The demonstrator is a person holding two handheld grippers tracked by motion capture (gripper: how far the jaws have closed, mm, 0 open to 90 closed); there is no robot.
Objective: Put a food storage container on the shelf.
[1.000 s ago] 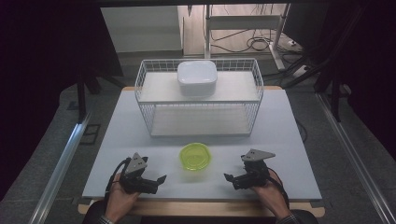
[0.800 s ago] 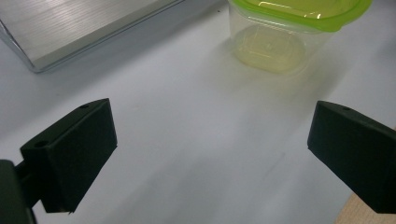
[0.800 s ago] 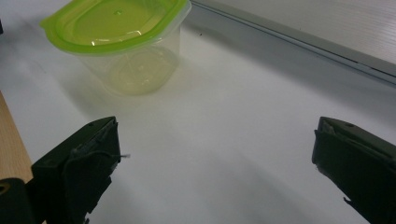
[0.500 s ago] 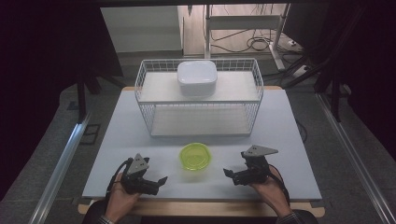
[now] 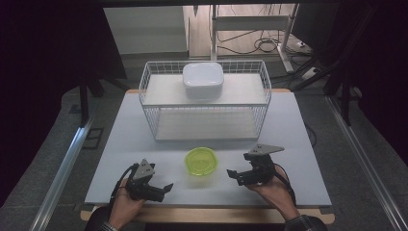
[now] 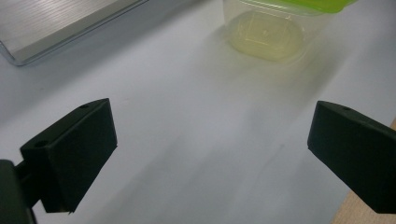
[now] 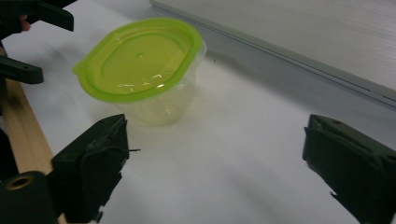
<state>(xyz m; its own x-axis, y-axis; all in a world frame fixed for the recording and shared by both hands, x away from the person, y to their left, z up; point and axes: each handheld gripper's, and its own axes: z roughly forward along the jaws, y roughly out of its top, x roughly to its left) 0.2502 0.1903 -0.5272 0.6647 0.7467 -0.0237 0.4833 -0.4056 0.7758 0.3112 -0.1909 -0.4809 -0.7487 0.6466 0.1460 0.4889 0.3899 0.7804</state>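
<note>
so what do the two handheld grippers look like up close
Both the left gripper and the right gripper are black, each with two blocky, matte black jaws. A grey three-cornered plate sits on top of each, and a dark cable trails back by each hand. A dark sleeve cuff shows at each wrist.

White table (image 5: 298, 139) with container (image 5: 201, 161), wire rack (image 5: 207, 108)

Both hand-held grippers (image 5: 166, 186) (image 5: 232, 173) — agape (empty)

Clear tub (image 5: 201, 162), green lid on, upright, mid-table.
</note>
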